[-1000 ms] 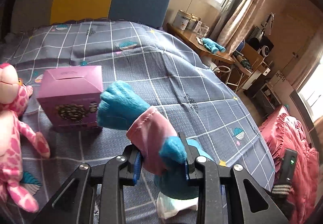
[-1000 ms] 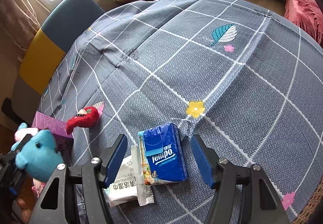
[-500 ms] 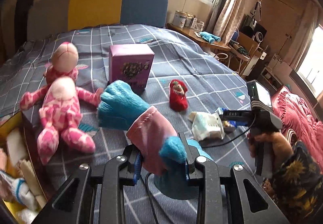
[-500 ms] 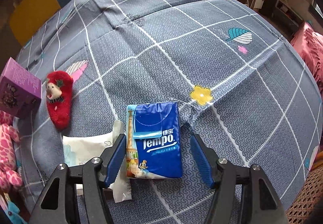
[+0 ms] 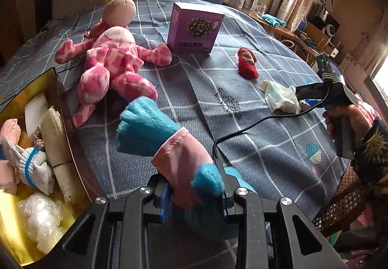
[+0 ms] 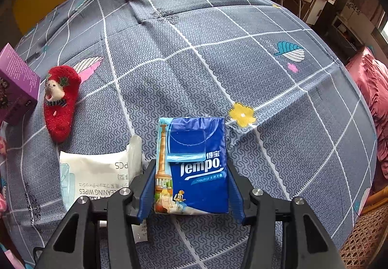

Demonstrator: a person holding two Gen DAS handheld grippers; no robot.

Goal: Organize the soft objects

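Bed [image 6: 184, 55]: left gripper [image 5: 195, 193] pinches plush [image 5: 169, 147], box [image 5: 36, 99] next; right gripper [image 6: 190, 192] closing around tissues [image 6: 194, 164], lift follows.

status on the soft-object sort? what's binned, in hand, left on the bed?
Done: the yellow bin already holds socks, cloths and a plastic bag.
In hand: the left gripper is shut on a blue and pink plush toy; the right gripper is closing around the blue tissue pack, which lies between its jaws.
Left on the bed: the pink plush doll, red sock, wipes pack and purple box.
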